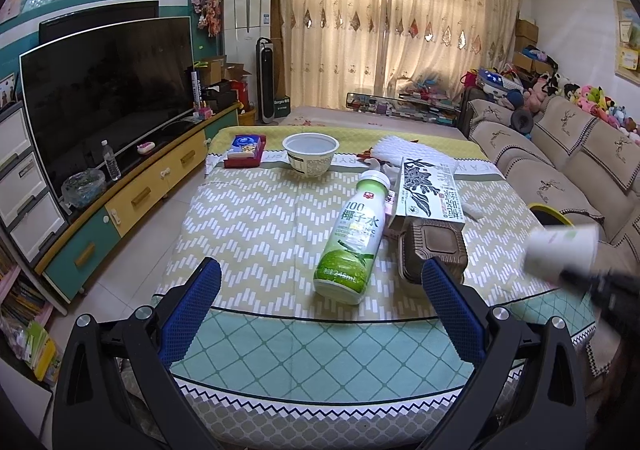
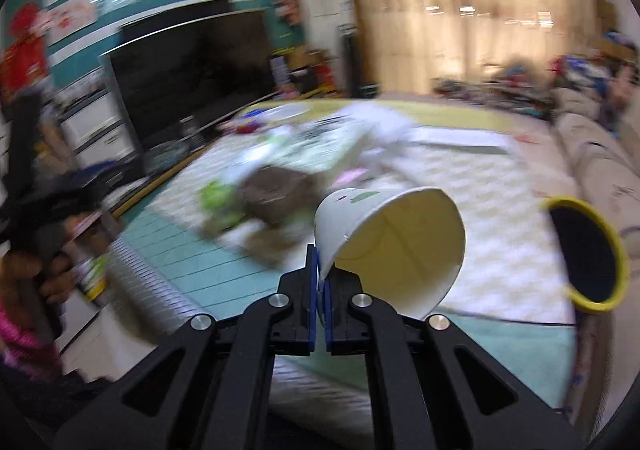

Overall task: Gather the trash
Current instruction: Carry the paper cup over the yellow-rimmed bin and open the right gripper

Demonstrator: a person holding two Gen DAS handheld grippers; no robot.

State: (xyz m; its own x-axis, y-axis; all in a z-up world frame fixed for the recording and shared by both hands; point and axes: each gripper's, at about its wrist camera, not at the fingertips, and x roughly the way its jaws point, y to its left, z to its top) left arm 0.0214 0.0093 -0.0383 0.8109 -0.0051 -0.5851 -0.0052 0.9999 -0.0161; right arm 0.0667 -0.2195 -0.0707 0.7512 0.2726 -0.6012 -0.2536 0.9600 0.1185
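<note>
The right gripper [image 2: 320,282] was clamped on the wall of a white paper cup [image 2: 390,246], which sat tilted at frame centre, mouth toward the lower right. A yellow-rimmed bin [image 2: 618,254] appeared at the right edge. The left gripper [image 1: 320,290] stood wide apart, holding nothing, at the lower frame. A green bottle [image 1: 354,238] lay mid-frame on the table [image 1: 260,217], beside a brown container [image 1: 434,250] and a carton [image 1: 428,189].

bottle [image 1: 352,238] lying on the tabletop [image 1: 256,217], container [image 1: 432,250] just right, carton [image 1: 430,189] behind it, bowl [image 1: 311,153] farther back.
</note>
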